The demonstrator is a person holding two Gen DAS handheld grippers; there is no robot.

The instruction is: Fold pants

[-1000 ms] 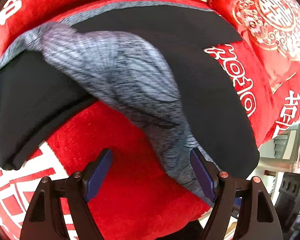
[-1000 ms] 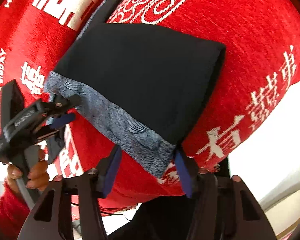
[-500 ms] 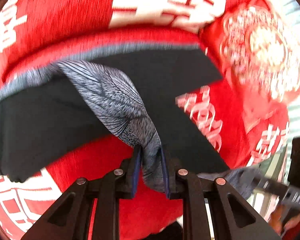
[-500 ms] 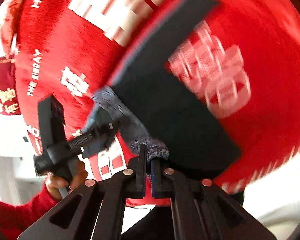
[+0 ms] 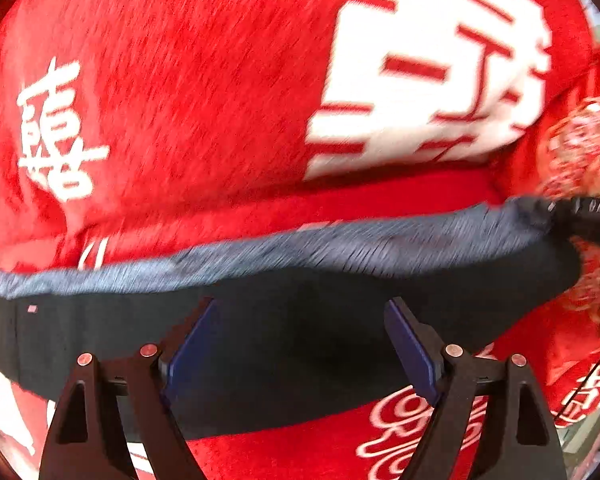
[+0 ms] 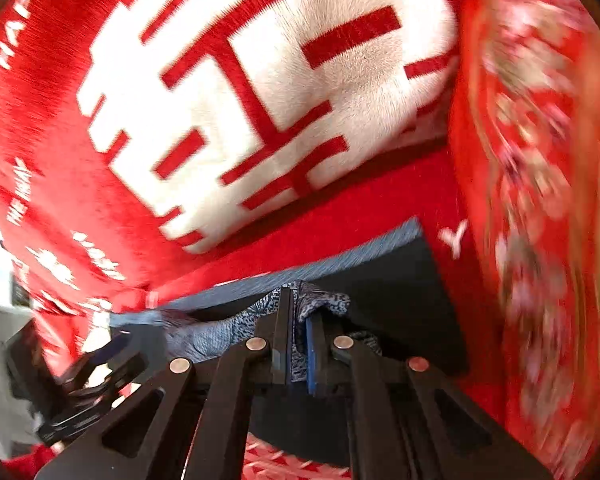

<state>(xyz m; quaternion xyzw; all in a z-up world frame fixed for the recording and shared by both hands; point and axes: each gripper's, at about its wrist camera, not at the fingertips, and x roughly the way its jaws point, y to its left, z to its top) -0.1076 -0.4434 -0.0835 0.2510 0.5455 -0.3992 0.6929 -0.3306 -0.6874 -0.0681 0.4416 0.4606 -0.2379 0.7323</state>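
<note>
The black pants (image 5: 300, 336) lie folded in a flat strip on the red blanket, with a grey patterned band (image 5: 340, 248) along the far edge. My left gripper (image 5: 300, 344) is open just above the black cloth and holds nothing. My right gripper (image 6: 298, 344) is shut on the grey patterned band (image 6: 324, 304) at the far right end of the pants (image 6: 400, 292). The right gripper also shows at the right edge of the left wrist view (image 5: 592, 216). The left gripper shows at the lower left of the right wrist view (image 6: 100, 364).
A red blanket with large white characters (image 5: 180, 100) covers the surface under the pants. A red embroidered cushion (image 6: 540, 160) stands to the right. The blanket's front edge runs just below the pants (image 5: 420, 440).
Both grippers carried the grey band over to the far side, folding the pants. The left gripper has let go and opened. The right gripper stays shut on the band.
</note>
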